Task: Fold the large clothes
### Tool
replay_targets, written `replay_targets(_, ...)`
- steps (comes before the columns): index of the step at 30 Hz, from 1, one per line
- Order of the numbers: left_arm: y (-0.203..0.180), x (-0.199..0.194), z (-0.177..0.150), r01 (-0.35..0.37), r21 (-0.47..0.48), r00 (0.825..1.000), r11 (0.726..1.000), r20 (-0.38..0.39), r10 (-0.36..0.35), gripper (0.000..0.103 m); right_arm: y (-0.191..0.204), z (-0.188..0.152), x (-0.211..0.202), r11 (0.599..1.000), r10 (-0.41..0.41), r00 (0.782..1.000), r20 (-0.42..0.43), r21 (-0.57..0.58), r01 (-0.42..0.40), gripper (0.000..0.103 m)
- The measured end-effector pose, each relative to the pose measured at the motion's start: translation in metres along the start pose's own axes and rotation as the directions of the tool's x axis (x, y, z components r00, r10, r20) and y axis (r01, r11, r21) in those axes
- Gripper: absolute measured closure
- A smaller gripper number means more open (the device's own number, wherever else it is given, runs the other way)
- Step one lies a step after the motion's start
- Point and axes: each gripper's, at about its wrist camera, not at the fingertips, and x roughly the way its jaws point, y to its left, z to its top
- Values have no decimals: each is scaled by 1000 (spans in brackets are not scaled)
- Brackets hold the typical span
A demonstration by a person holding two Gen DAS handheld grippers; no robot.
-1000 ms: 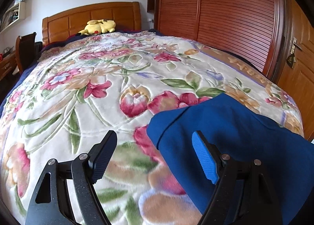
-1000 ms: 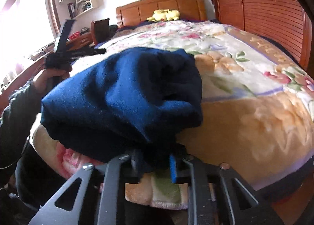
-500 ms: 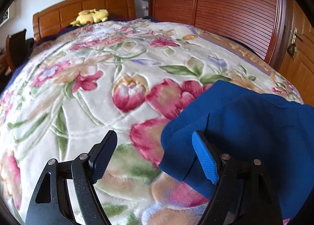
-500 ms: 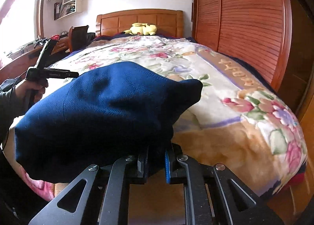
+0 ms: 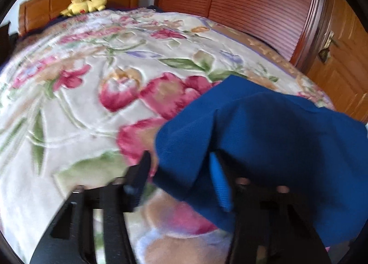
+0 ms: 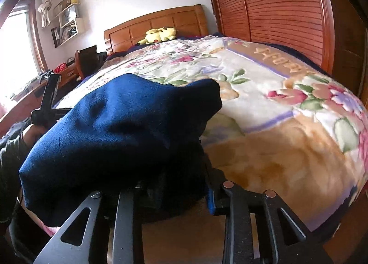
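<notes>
A large blue garment (image 5: 264,133) lies bunched near the foot of a bed with a floral blanket (image 5: 92,84). In the left wrist view my left gripper (image 5: 181,179) is partly closed, with a corner of the garment between its fingers; the frame is blurred. In the right wrist view the garment (image 6: 119,130) hangs over my right gripper (image 6: 181,185), whose fingers stand apart with cloth bunched between them. The left gripper and the hand holding it (image 6: 46,107) show at the left of that view.
A yellow plush toy (image 6: 161,35) lies by the wooden headboard (image 6: 156,22). A slatted wooden wardrobe (image 5: 253,6) runs along the bed's right side, with a door (image 5: 340,61) beyond. A chair (image 6: 88,61) and desk stand at the left.
My left gripper has moved right onto the garment's corner and its fingers have closed in. My right gripper's fingers, shut on the cloth before, now stand wider apart.
</notes>
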Motion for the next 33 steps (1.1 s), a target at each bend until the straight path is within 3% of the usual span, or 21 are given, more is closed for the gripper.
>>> replay_targets(2,-3,0,0,16,6,1000,1000,-4,-16,74,5,0,-2,999,-2,1000,11,-37,3,90)
replay_targets(5,-12,-6,2,2,23,1000,1000,3,-2,84,6,1,-7,998,-10,999,33,-66,13,92)
replay_targets(13,-52,-51,26,-68,94,989,993,140,55,90,4,15,-25,991,-16,993,116,-132,31,93)
replay_targets(19,-98,-58,54,-92,157,979,983,197,60,91,-35,31,-41,989,-63,981,181,-121,85,93)
replay_targets(24,-156,-31,100,-57,184,974,981,226,15,91,-84,43,-57,975,-151,963,222,-124,182,94)
replay_targets(33,-302,54,192,35,300,965,953,239,-110,91,-197,70,-86,908,-369,893,259,-106,406,94)
